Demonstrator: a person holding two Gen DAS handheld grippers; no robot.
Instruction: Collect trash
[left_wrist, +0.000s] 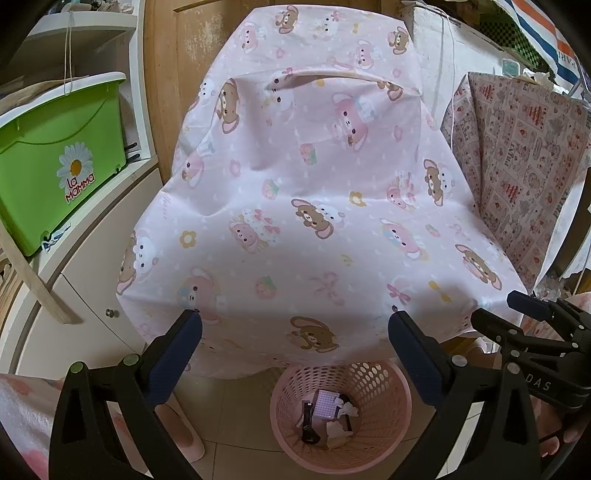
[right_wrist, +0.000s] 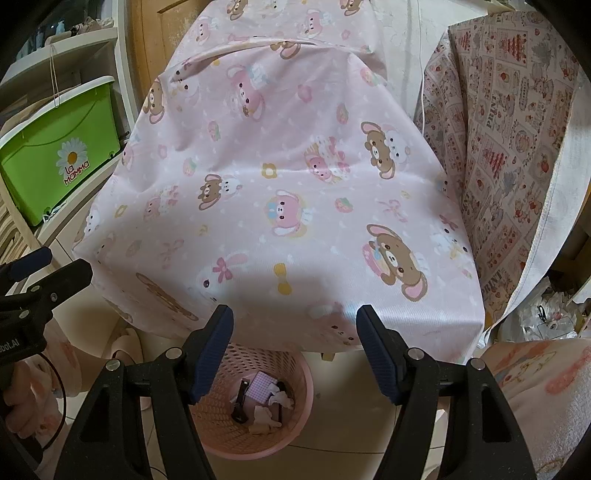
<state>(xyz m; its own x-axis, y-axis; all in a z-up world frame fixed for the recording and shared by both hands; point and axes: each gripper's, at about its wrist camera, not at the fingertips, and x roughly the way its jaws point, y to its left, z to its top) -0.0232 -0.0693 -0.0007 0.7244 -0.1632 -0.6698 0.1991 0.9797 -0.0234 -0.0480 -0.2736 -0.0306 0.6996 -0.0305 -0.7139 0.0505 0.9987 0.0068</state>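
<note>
A pink perforated waste basket (left_wrist: 400, 410) (right_wrist: 304, 391) stands on the tiled floor just below the front edge of a table draped in pink cartoon-print cloth (left_wrist: 295, 192) (right_wrist: 280, 177). Inside it lie several scraps (left_wrist: 334, 406) (right_wrist: 264, 400): white crumpled paper, a lilac checked piece and a black item. My left gripper (left_wrist: 295, 321) (right_wrist: 66, 264) hovers open above the basket with nothing between its fingers. My right gripper (right_wrist: 294, 314) (left_wrist: 498, 308) is beside it, also open and empty. The tabletop cloth shows no loose trash.
A green lidded box (left_wrist: 62, 158) (right_wrist: 59, 158) sits on white shelving at the left, above a white cabinet (left_wrist: 92, 295). A second patterned cloth (left_wrist: 524, 166) (right_wrist: 517, 147) covers furniture at the right. A pink slipper (left_wrist: 184, 432) lies left of the basket.
</note>
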